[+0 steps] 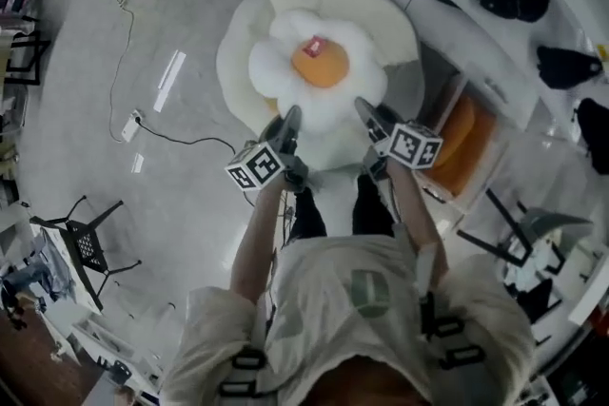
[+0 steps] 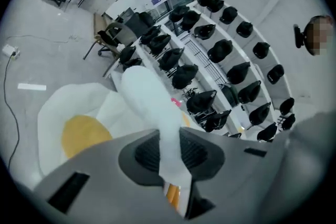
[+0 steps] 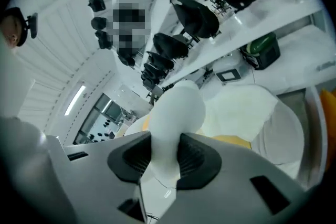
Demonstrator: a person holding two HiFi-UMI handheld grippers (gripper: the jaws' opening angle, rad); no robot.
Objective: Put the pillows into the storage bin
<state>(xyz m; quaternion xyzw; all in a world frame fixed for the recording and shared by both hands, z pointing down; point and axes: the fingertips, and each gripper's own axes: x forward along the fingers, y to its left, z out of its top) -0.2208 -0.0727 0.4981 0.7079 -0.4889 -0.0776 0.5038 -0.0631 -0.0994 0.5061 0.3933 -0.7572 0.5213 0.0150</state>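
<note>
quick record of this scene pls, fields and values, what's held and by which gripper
held item: fried-egg pillow, white with an orange centre
left gripper: shut on a white lobe of that pillow
right gripper: shut on another white lobe
beneath it: larger cream pillow
to the person's right: orange item, what it sits in is unclear
pillow in bin: not yet

Grey floor (image 1: 190,204), cream pillow (image 1: 392,22), black cable (image 1: 177,144)

Left tongs (image 2: 169,155) pinch a white pillow (image 2: 144,94) flap, seemingly fried-egg patterned.
</note>
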